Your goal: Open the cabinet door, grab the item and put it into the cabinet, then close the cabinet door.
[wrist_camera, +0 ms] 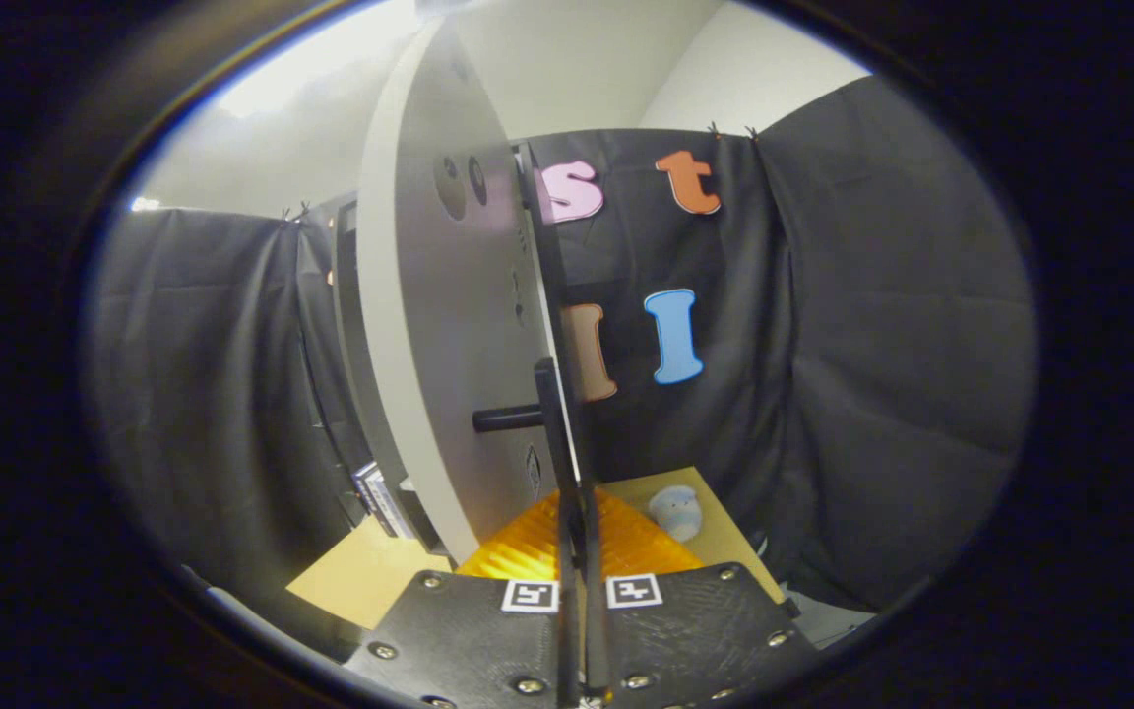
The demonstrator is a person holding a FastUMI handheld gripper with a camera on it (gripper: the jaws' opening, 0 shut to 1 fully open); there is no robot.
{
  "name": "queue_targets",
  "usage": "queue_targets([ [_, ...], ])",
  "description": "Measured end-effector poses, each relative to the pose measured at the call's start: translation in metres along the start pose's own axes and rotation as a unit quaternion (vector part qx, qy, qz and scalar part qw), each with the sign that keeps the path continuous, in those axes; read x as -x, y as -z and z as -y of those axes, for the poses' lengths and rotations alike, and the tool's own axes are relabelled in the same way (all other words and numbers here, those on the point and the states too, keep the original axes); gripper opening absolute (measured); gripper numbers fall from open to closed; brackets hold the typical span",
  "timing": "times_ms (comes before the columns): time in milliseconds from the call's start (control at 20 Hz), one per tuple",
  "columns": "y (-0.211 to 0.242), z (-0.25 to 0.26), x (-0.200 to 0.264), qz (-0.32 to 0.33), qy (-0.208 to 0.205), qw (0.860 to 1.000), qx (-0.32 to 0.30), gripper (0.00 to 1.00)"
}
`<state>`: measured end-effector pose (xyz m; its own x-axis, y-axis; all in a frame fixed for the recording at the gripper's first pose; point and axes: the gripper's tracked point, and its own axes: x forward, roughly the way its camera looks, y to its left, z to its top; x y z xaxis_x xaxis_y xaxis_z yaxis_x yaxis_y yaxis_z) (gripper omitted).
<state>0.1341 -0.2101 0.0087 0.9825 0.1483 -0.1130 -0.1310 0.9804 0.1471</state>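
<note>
Far left: black cloth wall [203, 345], with the cabinet [350, 394] body against it, dark edge and part of a label visible low down. Next right: cabinet door [429, 325], light grey, swung open and seen nearly edge-on, standing upright from the surface up past the cloth top. Two round dark marks near its upper part. A dark bar handle [508, 418] sticks out of the door face toward the gripper fingers.

Centre: gripper [572, 473] fingers are pressed together, no visible gap, rising as one thin dark strip just right of the handle tip. Can't tell whether they pinch the handle or the door edge; contact point is hidden behind the strip.

Below: tan surface [360, 581], its near-left corner showing left of the gripper body.

Right of the fingers: small pale blue-white plush toy [677, 512] sits on the surface near its far-right edge, outside the cabinet, well apart from the fingers. Cloth wall behind it.
</note>
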Motion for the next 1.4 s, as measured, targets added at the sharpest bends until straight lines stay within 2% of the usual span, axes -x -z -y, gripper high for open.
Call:
queue_targets([
  [300, -0.003, -0.006, 0.042, 0.012, 0.037, 0.999, -0.005, 0.03],
  [500, -0.006, -0.029, 0.068, 0.028, 0.053, 0.998, -0.013, 0.03],
  [700, -0.001, -0.08, 0.072, 0.034, 0.042, 0.998, -0.019, 0.03],
  [850, 0.01, -0.121, 0.062, 0.026, 0.04, 0.999, -0.011, 0.08],
  [950, 0.02, -0.15, 0.051, 0.021, 0.035, 0.999, -0.009, 0.18],
  [1150, 0.031, -0.194, 0.034, 0.018, 0.025, 0.999, -0.012, 0.29],
  [1300, 0.055, -0.224, 0.013, 0.001, 0.008, 1.0, -0.001, 0.62],
  [1400, 0.077, -0.237, -0.008, -0.019, 0.001, 1.0, 0.011, 0.77],
])
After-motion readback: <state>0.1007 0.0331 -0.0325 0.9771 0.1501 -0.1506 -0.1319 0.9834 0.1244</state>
